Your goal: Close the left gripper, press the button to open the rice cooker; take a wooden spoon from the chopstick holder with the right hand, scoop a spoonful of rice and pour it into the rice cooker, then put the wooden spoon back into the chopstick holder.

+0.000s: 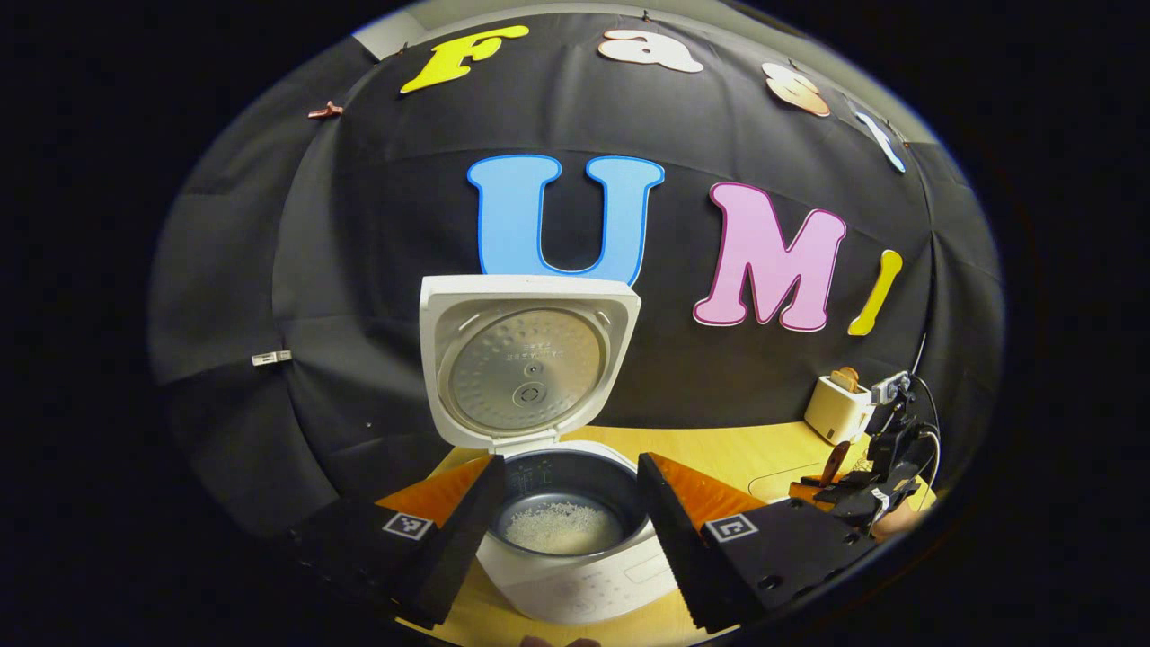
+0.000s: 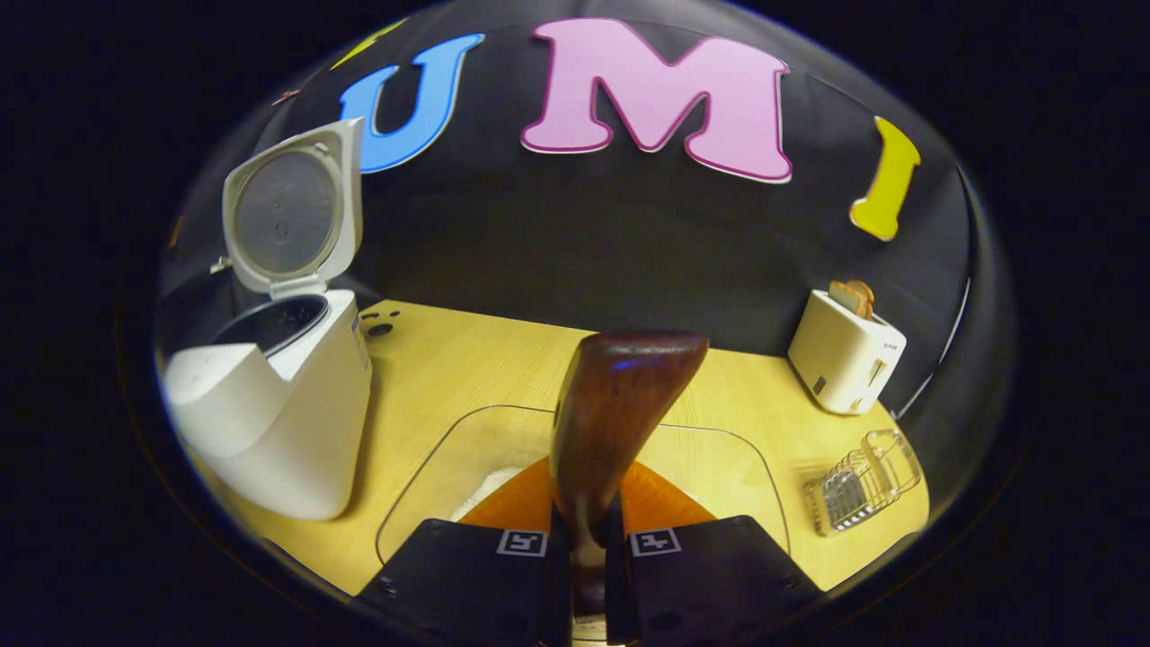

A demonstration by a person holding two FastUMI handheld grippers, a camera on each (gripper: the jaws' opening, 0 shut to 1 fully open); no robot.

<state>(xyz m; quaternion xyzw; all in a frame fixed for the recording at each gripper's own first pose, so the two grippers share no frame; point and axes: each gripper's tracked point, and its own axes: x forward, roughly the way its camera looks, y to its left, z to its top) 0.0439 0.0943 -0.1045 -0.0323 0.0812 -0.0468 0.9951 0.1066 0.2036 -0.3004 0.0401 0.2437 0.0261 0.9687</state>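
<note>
Right hand-held gripper point(image 2: 588, 530) clamps the wooden spoon point(image 2: 620, 404) — left hand-held gripper point(image 1: 566, 530) spread apart.

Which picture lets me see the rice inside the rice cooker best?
The left gripper view. It looks straight down into the open rice cooker, so the white rice shows at the bottom of the dark pot. The right gripper view sees the cooker from the side; its rim hides the rice inside.

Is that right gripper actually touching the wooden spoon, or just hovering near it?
Touching. In the right gripper view, the right gripper has both fingers pressed against the handle of the wooden spoon, with no gap on either side.
</note>
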